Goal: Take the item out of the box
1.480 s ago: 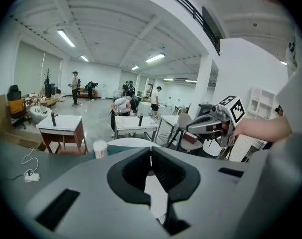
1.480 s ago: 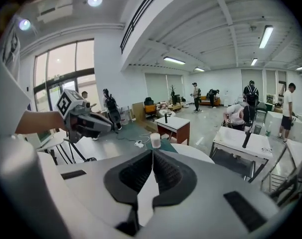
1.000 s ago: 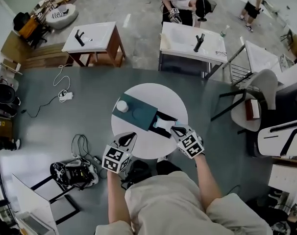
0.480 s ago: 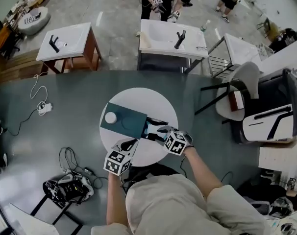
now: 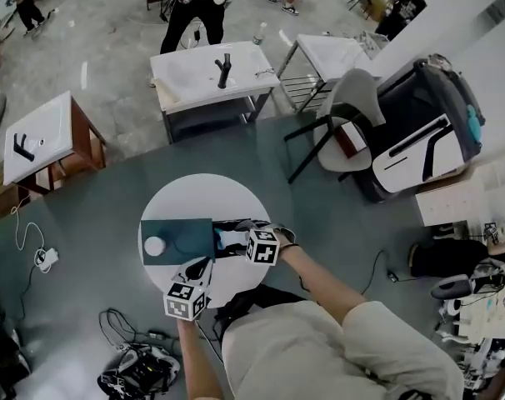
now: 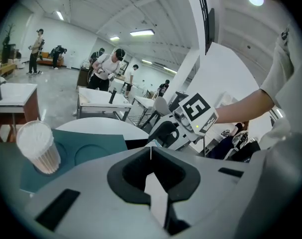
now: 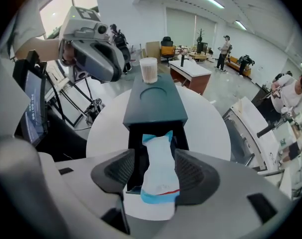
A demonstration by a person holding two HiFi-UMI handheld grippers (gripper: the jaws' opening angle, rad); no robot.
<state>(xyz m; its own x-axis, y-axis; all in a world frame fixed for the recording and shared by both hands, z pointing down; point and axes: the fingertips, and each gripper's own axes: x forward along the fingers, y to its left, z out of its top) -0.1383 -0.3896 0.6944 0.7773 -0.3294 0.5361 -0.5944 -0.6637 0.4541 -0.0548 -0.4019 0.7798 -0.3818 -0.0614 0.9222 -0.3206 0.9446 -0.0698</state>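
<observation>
- While your right gripper [image 5: 242, 238] closed in over the drawer, its jaws have just been opening. A second ago it sat at the drawer's outer end, and the head view now has it right above the pulled-out black drawer [image 5: 236, 242] of the teal box [image 5: 179, 238].
- Head view, pose: your right forearm reaches in from the right with the gripper tipped steeply down. Your left gripper [image 5: 200, 269] waits at the near rim of the round table [image 5: 236, 194], clear of the box and angled toward it. A white cup [image 5: 154, 246] stands on the box's far end.
- Left gripper view: the jaws are closed together with nothing between them. They look across the box [image 6: 76, 156] at the cup [image 6: 38, 146] and at the right gripper [image 6: 163, 133]. This hand takes no part yet.
- Right gripper view: the jaws stand spread about as wide as they go. The white item [image 7: 160, 176], blue-trimmed at both ends, lies lengthwise between the pads. It is still in the open drawer [image 7: 136, 138], with its near end over the drawer's front edge.
- The pads flank the item and do not look to be pressing on it.
- My reading: the drawer is open and the jaws are set for the pick, so the item is reachable but not yet gripped or lifted. Close squarely on its middle, as the soft fabric may fold or slip.
</observation>
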